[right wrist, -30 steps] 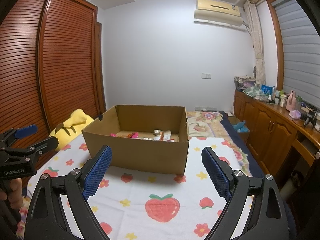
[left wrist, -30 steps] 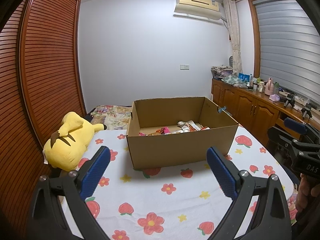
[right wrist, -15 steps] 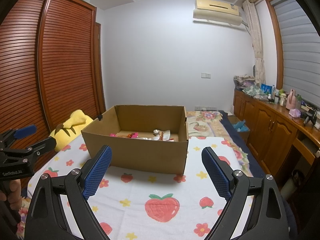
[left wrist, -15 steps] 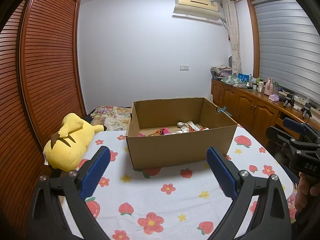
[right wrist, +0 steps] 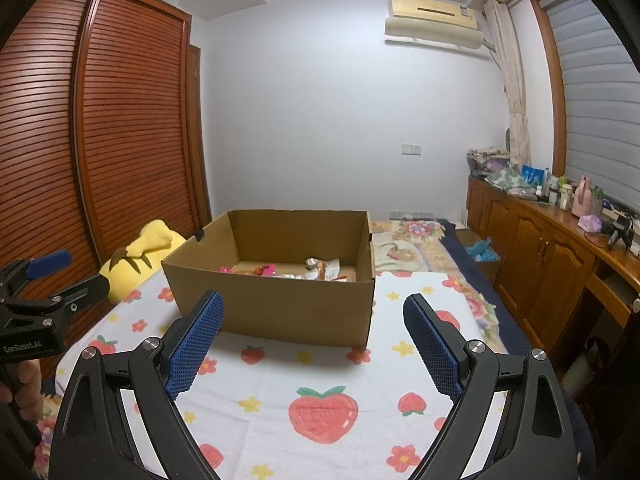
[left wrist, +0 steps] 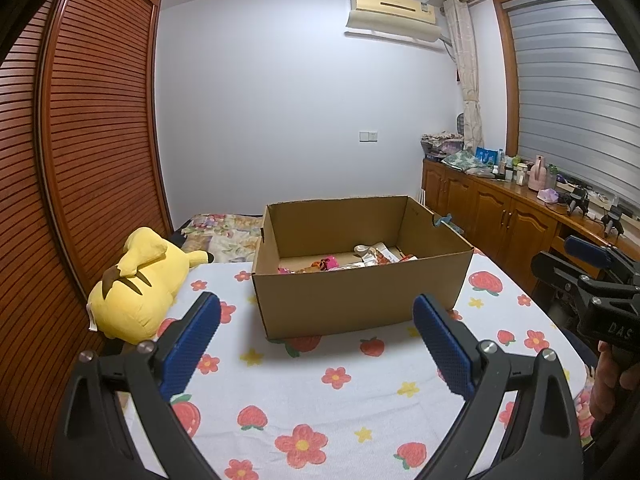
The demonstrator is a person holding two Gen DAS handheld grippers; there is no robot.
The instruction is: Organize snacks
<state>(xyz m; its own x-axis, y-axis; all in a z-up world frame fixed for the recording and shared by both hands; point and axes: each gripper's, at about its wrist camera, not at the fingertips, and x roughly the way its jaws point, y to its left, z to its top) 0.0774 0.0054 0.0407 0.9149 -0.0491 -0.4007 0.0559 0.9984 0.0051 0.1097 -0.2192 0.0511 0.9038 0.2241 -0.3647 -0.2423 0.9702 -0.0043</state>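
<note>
The left claw [left wrist: 316, 334] is hovering with its blue pads spread wide and nothing between them, low over the flowered cloth [left wrist: 328, 392] on the bed. The right claw [right wrist: 312, 330] is standing just as wide and just as bare, close beside it. Against the views of a second ago, both are sitting almost where they were; the left view is only drifting slightly, so the change is next to nothing. Beyond the pads, the open cardboard box [left wrist: 360, 300] is resting on the cloth, and the snacks [left wrist: 348, 260] are lying loose on its floor. A yellow plush toy [left wrist: 136, 284] is lying left of the box. With the snacks boxed and both claws idle, this fits either sorting about to happen inside the box or packing finished.
</note>
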